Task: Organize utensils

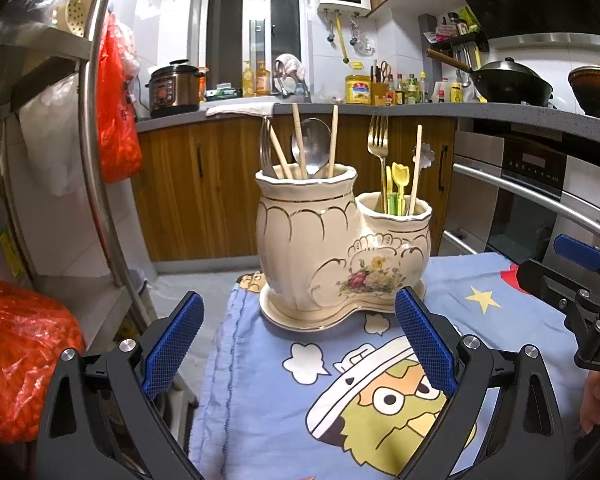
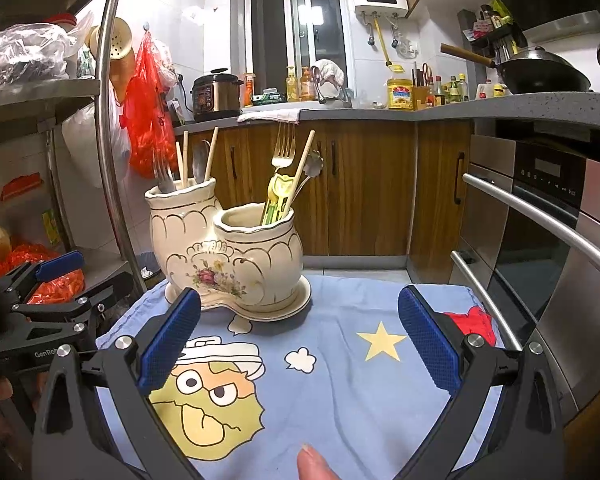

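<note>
A cream ceramic double-pot utensil holder [image 1: 332, 256] stands on a blue cartoon cloth [image 1: 340, 392]; it also shows in the right wrist view [image 2: 228, 256]. The tall pot holds a silver fork, a silver spoon [image 1: 310, 148] and three wooden chopsticks. The short pot holds a gold fork [image 1: 378, 148], yellow plastic picks [image 1: 398, 188], a chopstick and a flower-handled spoon. My left gripper [image 1: 300, 344] is open and empty, just in front of the holder. My right gripper [image 2: 300, 344] is open and empty, in front and to the right of the holder.
The cloth [image 2: 340, 360] covers a small table. A steel rack [image 1: 100, 140] with red bags [image 1: 116, 120] stands at the left. An oven [image 2: 540, 240] with bar handles is at the right. Wooden cabinets and a counter lie behind.
</note>
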`<state>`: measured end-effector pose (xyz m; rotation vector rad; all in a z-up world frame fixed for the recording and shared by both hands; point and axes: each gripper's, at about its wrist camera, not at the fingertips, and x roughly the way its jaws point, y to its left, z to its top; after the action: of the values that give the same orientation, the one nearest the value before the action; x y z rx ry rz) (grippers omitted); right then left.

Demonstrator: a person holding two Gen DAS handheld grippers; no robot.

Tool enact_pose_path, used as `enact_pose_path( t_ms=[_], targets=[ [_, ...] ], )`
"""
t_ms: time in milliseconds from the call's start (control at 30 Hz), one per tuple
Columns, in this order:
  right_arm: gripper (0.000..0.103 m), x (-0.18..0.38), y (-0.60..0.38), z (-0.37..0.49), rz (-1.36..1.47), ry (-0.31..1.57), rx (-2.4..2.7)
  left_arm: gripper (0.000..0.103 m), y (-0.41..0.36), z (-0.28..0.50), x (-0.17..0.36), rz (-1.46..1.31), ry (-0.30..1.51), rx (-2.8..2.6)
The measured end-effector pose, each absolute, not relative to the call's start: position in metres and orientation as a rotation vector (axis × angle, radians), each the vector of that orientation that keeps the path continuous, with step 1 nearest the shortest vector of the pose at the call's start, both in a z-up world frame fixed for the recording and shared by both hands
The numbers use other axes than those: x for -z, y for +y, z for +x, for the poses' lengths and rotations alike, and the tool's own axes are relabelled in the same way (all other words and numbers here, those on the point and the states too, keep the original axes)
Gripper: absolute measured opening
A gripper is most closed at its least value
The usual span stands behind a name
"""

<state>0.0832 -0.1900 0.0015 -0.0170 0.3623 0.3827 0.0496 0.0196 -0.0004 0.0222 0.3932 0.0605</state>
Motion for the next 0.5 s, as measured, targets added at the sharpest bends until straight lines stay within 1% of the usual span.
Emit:
enact_pose_path(
  t_ms=[500],
  targets=[
    [0.097,-0.0010,-0.1862,0.0814,-0.026,0.364,-0.383,0.096,0.0198,0.0489,-0.0005,0.028,0.397,-0.060]
  ],
)
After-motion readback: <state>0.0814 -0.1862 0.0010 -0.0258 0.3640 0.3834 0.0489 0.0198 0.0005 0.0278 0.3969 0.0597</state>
